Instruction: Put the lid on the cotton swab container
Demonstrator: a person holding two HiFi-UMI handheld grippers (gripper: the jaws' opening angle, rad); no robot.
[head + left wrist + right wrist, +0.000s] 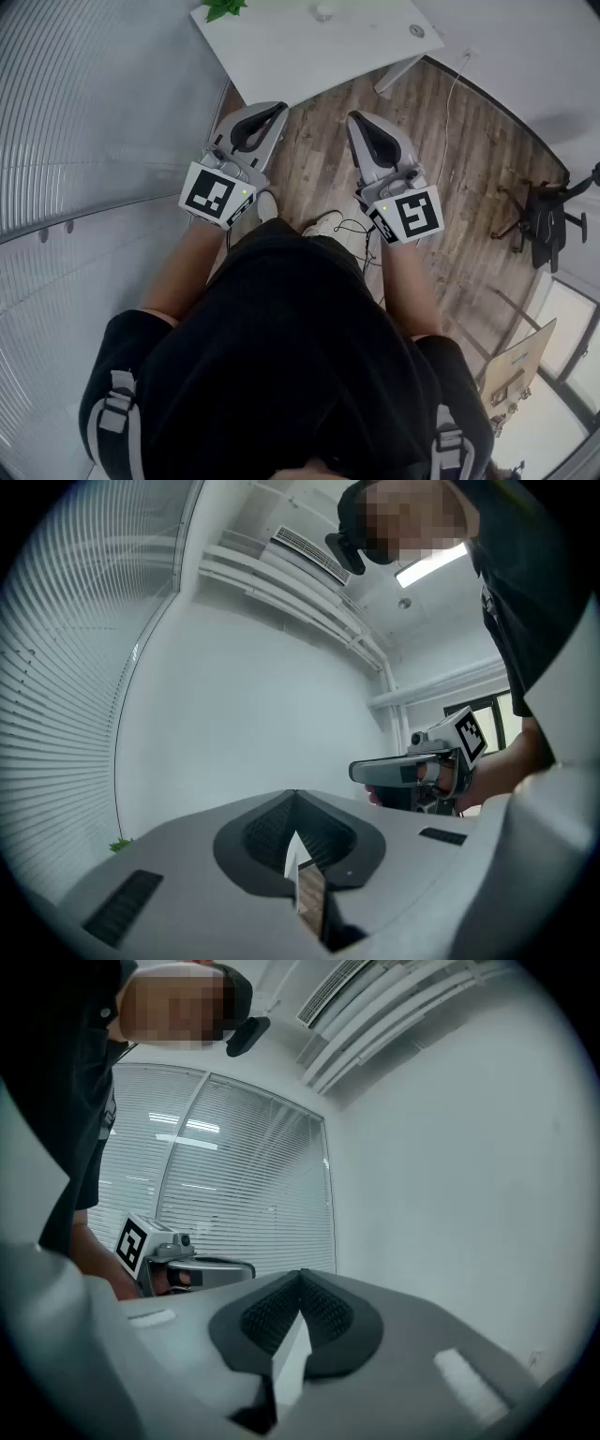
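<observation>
On the white table (281,52) at the top of the head view stand a small white round object (323,11) and a flat round disc (417,31); both are too small to identify. My left gripper (272,111) and right gripper (361,120) are held side by side at waist height over the wooden floor, short of the table. Both are shut with nothing between the jaws. The left gripper view shows the left gripper's (293,797) closed jaws aimed at a bare wall, with the right gripper (412,771) beside it. The right gripper (302,1277) faces wall and blinds.
A green plant (223,7) sits at the table's left corner. Window blinds (84,103) run along the left. A black office chair (548,220) stands at the right, a cardboard piece (520,370) lower right. A cable (452,89) trails across the wooden floor.
</observation>
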